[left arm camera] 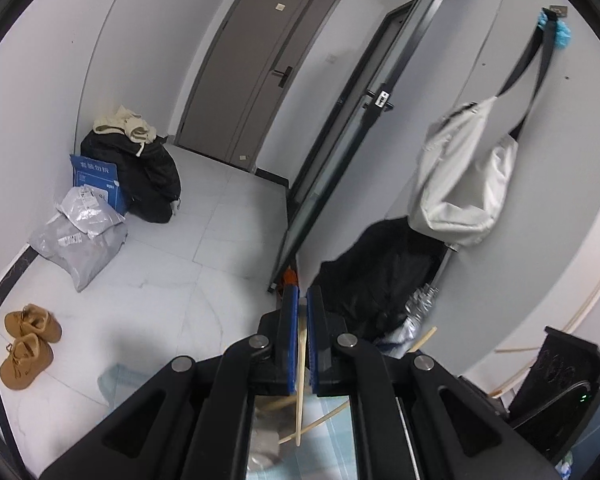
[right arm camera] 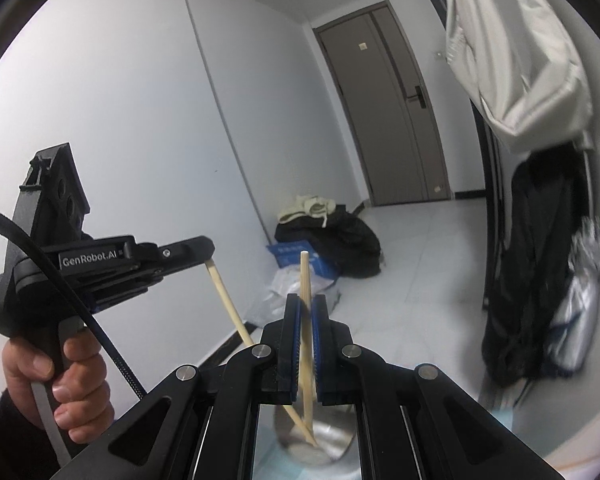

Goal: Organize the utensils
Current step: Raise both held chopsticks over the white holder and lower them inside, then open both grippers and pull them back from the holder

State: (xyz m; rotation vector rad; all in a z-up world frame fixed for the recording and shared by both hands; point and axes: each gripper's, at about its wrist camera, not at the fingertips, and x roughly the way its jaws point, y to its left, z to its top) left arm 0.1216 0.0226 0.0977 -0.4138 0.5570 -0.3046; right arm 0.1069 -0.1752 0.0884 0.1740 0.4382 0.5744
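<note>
Two chopsticks [right arm camera: 309, 344] crossing in metal cup [right arm camera: 332, 440] below right tongs [right arm camera: 305, 312]

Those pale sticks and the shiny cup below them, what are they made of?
The pale tan chopsticks look like bare wood or bamboo: matte, unvarnished, squared at the top. The round silver cup looks like brushed steel, judging by its soft grey reflections, though it is blurred. Both grippers' jaws are closed on a stick.

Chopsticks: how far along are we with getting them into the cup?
Done: nothing is released yet. In hand: the right gripper and the left gripper each clamp a chopstick, tips meeting inside the metal cup. Left: let go of both, then collect the loose chopsticks beyond.
</note>
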